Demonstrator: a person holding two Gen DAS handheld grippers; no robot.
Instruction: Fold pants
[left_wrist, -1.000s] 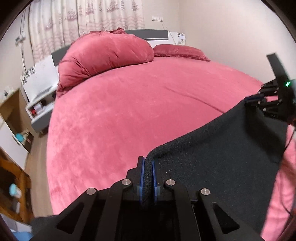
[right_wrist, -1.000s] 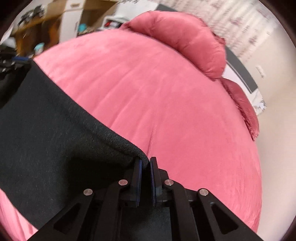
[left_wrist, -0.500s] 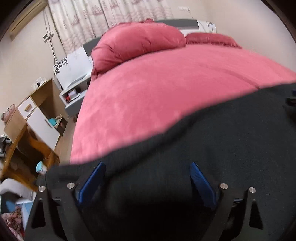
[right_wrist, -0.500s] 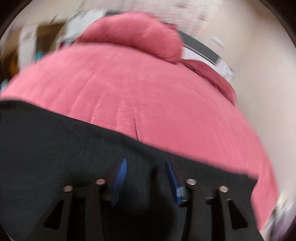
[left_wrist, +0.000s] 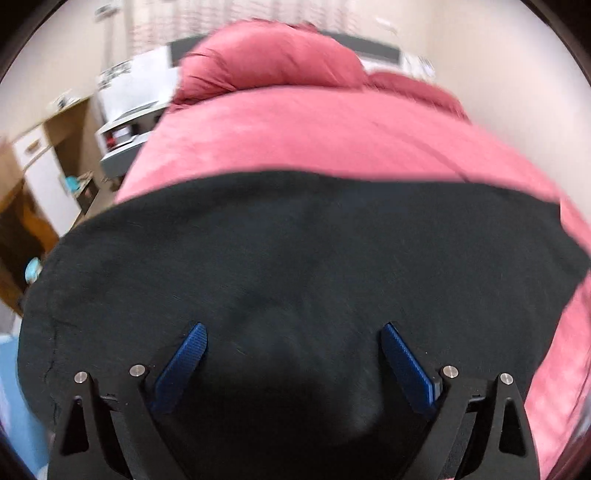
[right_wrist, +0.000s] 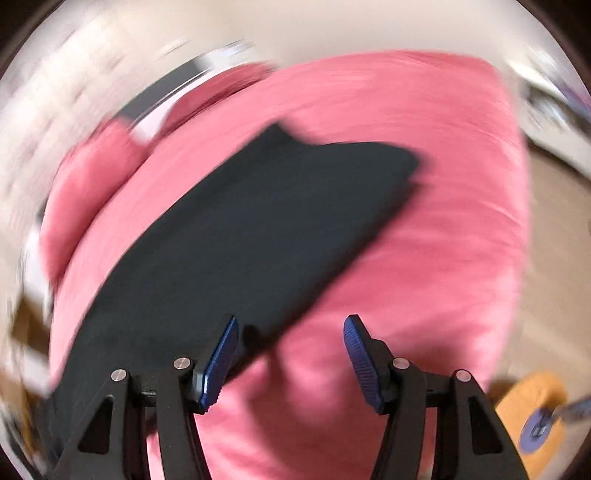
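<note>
While the dark pants lie flat on the pink bed, my left gripper and right gripper stand apart, empty; I judge the next grasp needs corners matched squarely.

No readable text, labels, brands or numbers in either view. Both frames are motion-blurred. Any print on the far furniture is too smeared to read.

Home bedroom, bed under pink cover, matching pillows at dark headboard, patterned curtains, white nightstand, wooden desk alongside
</note>
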